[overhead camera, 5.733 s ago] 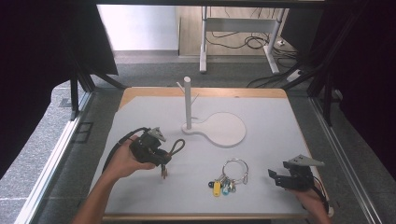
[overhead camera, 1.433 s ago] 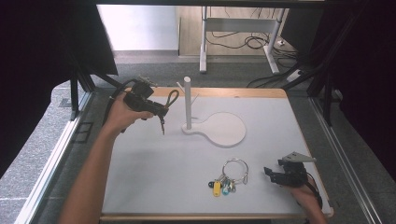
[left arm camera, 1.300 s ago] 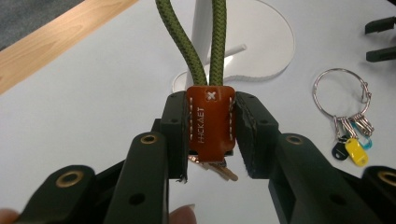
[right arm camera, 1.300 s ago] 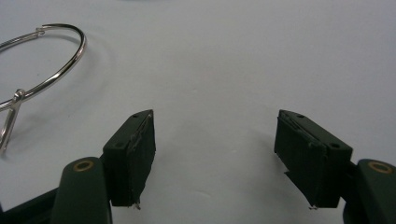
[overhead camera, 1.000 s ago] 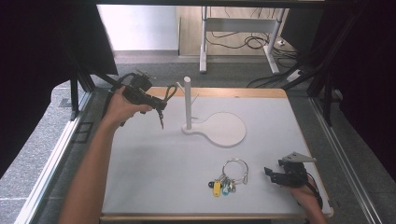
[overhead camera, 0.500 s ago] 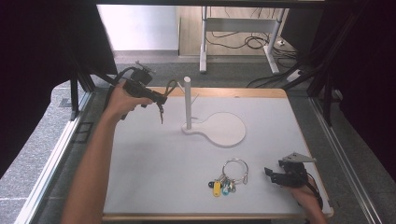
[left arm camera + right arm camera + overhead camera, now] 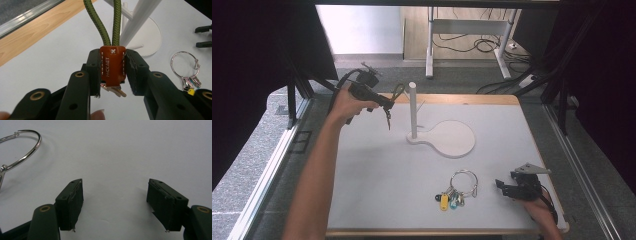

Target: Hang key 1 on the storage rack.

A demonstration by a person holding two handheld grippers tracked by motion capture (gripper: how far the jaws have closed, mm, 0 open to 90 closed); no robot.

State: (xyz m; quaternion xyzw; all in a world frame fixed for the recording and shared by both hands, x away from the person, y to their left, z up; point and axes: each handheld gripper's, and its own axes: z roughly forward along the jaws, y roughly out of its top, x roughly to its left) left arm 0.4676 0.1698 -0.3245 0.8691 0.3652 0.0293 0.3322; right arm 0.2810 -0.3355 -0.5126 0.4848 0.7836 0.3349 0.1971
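The light, limp green-cord keychain (image 7: pixel 112 65) is held raised at the far left beside the white peg stand (image 7: pixel 413 107), best clamped by the left gripper (image 7: pixel 112 72) at its stiff orange leather tab, while the right gripper (image 7: pixel 116 205) rests with jaws apart.

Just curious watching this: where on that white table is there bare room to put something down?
Bare: the wide white stretch of the table left of the key ring, and the far right corner beyond the stand. Crowded: between key ring and right gripper.
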